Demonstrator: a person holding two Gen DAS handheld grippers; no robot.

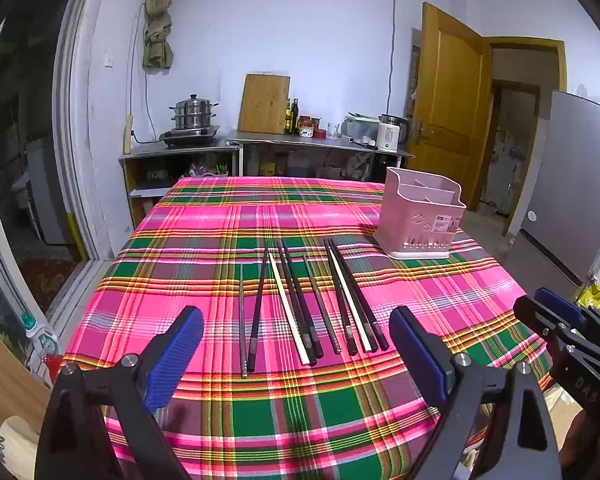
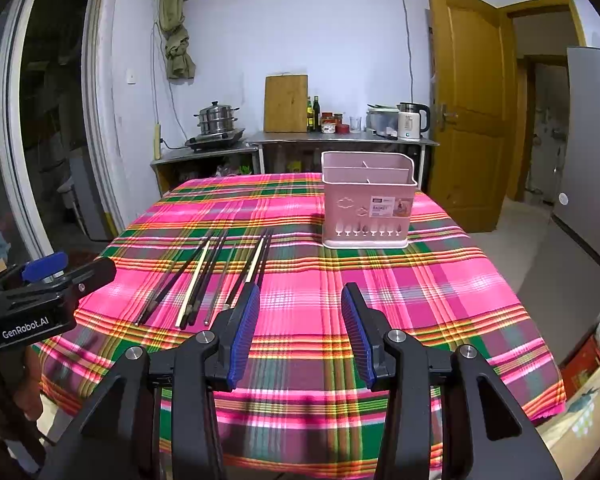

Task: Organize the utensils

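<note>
Hovering above the near edge of the table, the left gripper (image 1: pixel 296 354) has its blue-padded fingers spread wide with nothing between them, and the right gripper (image 2: pixel 298 332) is likewise parted and empty, though less widely.

The chopsticks (image 1: pixel 308 304) lie just ahead of the left gripper in a loose fan on the plaid tablecloth (image 1: pixel 220 232), their butt ends towards the tools. Most are dark, two are pale, and one at the left looks like thin metal. Several touch or run so close together that a single stick is hard to isolate.

The pink utensil holder (image 2: pixel 366 204) stands upright further back, well apart from the sticks and nearer the right gripper's line. Its compartments appear empty, so sorting has seemingly not begun.

The likely trouble comes from the sticks themselves. They are thin and flat on soft cloth, so closing pads could pinch fabric, take two at once, or roll neighbours out of line. A stick gripped near one end might droop and catch the holder's rim.
</note>
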